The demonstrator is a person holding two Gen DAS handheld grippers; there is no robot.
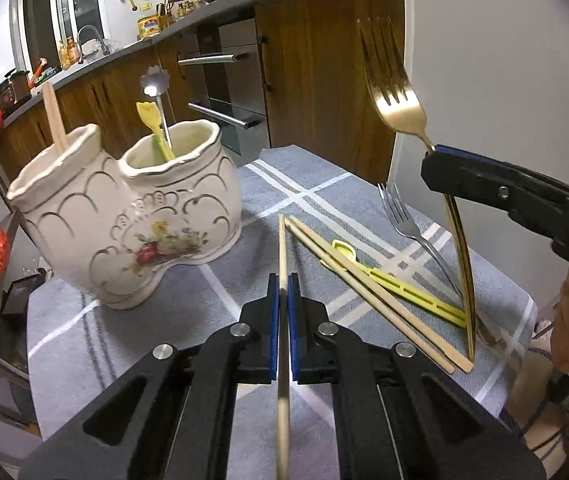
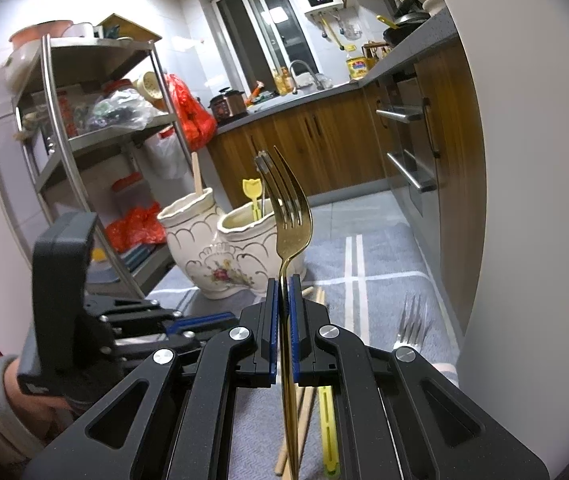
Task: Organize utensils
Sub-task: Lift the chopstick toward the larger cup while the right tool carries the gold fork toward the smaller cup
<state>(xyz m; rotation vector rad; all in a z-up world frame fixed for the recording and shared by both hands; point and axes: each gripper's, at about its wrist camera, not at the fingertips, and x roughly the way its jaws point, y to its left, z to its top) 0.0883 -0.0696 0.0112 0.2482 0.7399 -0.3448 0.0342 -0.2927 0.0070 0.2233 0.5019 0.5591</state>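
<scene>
My left gripper (image 1: 283, 280) is shut on a single wooden chopstick (image 1: 282, 248) that runs forward between the blue pads, its tip over the grey cloth. At the right my right gripper (image 1: 430, 152) is shut on a gold fork (image 1: 394, 92), tines up, its handle curving down to the table. In the right wrist view that gold fork (image 2: 290, 220) stands between the pads of the right gripper (image 2: 283, 284). A cream ceramic two-cup holder (image 1: 124, 216) stands left of centre, with a wooden stick in the left cup and a yellow utensil and a steel one in the right cup.
On the checked cloth (image 1: 244, 184) lie two more chopsticks (image 1: 364, 284), a yellow plastic utensil (image 1: 404, 286) and a silver fork (image 1: 408, 224). A metal shelf rack (image 2: 84, 140) stands left of the table. Kitchen cabinets and a counter run behind.
</scene>
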